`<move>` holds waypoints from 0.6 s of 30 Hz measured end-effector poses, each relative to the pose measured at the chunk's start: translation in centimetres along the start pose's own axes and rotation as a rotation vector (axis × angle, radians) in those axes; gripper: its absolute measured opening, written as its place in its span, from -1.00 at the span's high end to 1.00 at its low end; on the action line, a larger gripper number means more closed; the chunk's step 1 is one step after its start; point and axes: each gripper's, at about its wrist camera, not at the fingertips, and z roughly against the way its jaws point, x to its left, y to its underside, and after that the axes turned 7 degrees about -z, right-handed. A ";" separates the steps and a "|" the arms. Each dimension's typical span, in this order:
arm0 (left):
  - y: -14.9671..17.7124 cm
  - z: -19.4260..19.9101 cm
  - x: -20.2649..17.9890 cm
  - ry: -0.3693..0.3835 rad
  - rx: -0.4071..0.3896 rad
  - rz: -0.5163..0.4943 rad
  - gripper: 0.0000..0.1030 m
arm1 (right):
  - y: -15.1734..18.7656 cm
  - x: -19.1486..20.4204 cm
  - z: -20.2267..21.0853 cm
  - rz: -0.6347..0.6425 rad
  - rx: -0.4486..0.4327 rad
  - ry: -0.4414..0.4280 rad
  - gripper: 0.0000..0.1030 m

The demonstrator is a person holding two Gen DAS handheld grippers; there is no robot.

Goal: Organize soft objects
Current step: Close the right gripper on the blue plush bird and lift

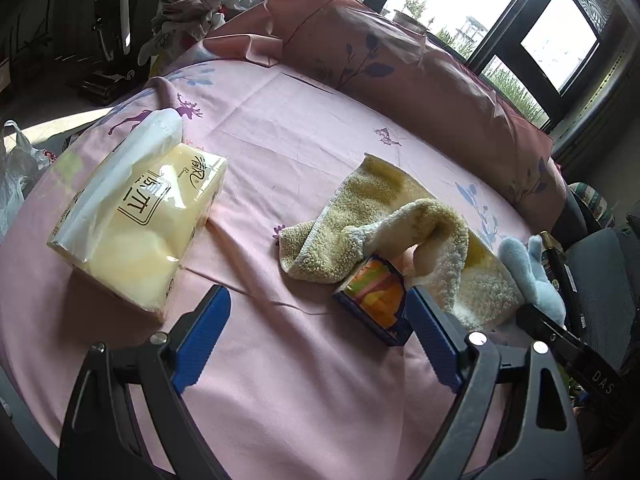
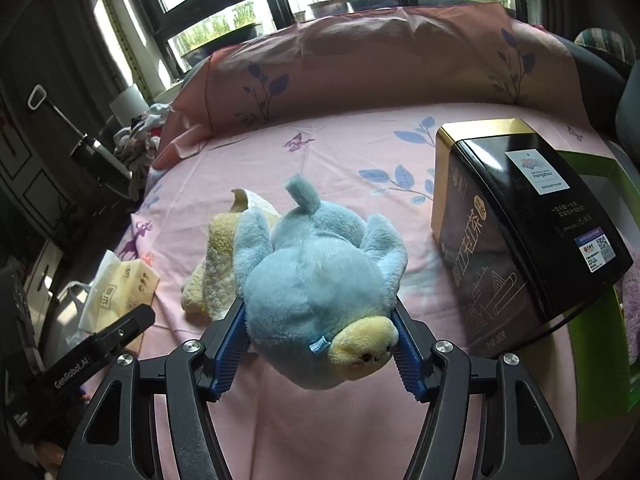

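A light blue plush toy (image 2: pixel 316 268) with a yellow face lies between the blue pads of my right gripper (image 2: pixel 318 308), which press on its sides just above the pink sheet (image 2: pixel 352 148). In the left wrist view the plush toy (image 1: pixel 528 276) shows at the right edge. A yellow-green towel (image 1: pixel 360 216) lies crumpled mid-bed, draped partly over a small dark blue box (image 1: pixel 376 300) with orange and green print. My left gripper (image 1: pixel 316 296) stands open over bare sheet, its right finger beside that box. A yellow tissue pack (image 1: pixel 136 216) lies at the left.
A black and gold tea tin (image 2: pixel 520 232) stands right of the plush, with a green box (image 2: pixel 600 320) behind it at the bed's edge. A pink pillow (image 2: pixel 360 64) runs along the far side under the windows. Clothes (image 1: pixel 192 4) are piled at the far left corner.
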 end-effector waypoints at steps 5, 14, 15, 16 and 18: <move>0.3 -0.2 -0.5 0.008 0.016 -0.019 -0.73 | 3.1 0.9 -1.5 0.122 0.056 0.124 -0.29; 0.8 -0.5 -2.1 0.095 0.061 -0.071 -0.73 | 5.5 0.8 0.7 0.204 0.111 0.082 -0.40; 0.9 -0.5 -2.5 0.110 0.065 -0.080 -0.73 | 5.5 0.6 1.1 0.195 0.108 0.060 -0.40; 1.0 -0.4 -2.8 0.124 0.066 -0.091 -0.73 | 5.4 0.3 1.7 0.184 0.103 0.039 -0.40; 1.2 -0.1 -3.5 0.151 0.057 -0.113 -0.72 | 4.8 -0.4 2.8 0.149 0.083 -0.004 -0.40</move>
